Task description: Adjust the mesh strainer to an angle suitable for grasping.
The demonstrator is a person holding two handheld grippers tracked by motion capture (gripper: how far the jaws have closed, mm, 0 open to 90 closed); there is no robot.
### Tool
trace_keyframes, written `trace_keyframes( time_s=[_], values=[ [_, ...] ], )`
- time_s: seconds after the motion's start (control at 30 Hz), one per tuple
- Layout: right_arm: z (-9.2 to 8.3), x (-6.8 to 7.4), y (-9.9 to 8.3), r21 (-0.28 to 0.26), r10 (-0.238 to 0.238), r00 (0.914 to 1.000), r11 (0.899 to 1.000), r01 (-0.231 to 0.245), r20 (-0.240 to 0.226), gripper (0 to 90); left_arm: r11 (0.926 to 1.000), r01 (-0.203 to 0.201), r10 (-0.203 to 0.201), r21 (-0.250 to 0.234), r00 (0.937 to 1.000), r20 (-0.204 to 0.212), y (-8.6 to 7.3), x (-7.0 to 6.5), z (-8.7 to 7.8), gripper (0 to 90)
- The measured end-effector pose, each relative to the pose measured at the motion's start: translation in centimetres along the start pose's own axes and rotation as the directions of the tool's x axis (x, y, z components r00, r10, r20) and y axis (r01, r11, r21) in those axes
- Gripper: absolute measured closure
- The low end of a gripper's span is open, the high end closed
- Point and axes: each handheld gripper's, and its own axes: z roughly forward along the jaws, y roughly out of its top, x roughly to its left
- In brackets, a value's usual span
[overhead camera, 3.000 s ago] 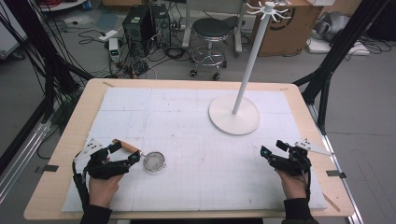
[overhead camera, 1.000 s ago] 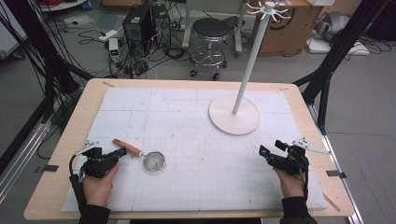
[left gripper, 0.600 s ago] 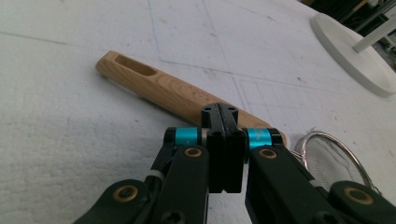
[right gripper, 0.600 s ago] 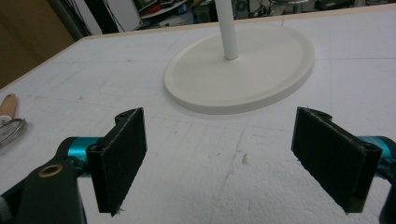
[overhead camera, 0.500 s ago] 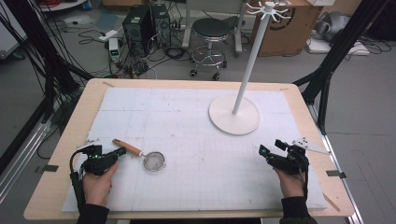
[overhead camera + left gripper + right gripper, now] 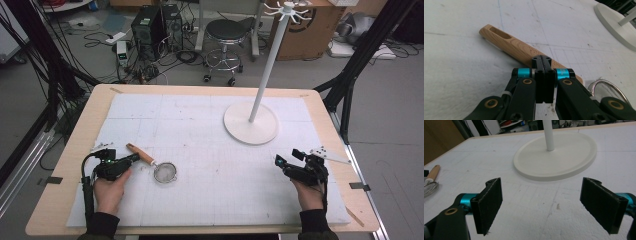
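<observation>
At the lower left of the high view the left hand (image 6: 111, 189) rests low on the table holding the black two-jaw left gripper (image 6: 134, 158), its jaws pressed flat together and pointing toward the upper right. At the lower right, the right hand (image 6: 308, 192) holds the black right gripper (image 6: 278, 161), aimed toward the upper left with its jaws spread wide apart.

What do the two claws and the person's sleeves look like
Both claws, left claw and right claw, are black with turquoise rings and brass-coloured pivots; flat black pads. A black cable trails from the left. Dark sleeves. A grey plate tops the right.
</observation>
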Motion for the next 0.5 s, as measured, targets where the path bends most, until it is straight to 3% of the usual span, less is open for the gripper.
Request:
trace_keyframes(
  time_s=[0.2, 0.5],
  values=[
    [0.3, 0.3, 0.0, 0.009, -0.007, 1.0, 1.0, 0.007, -0.004, 17.7, 0.9999, 0.014, -0.014, -0.009, 0.9997, 0.018, 0.4, -0.1, 0.8, 90.0],
    [0.1, 0.2, -0.1, 0.014, -0.008, 1.0, 1.0, 0.008, 0.001, 17.8, 0.9999, 0.001, -0.002, 0.011, 0.9991, 0.042, 1.0, -0.8, 2.1, 90.0]
  ],
)
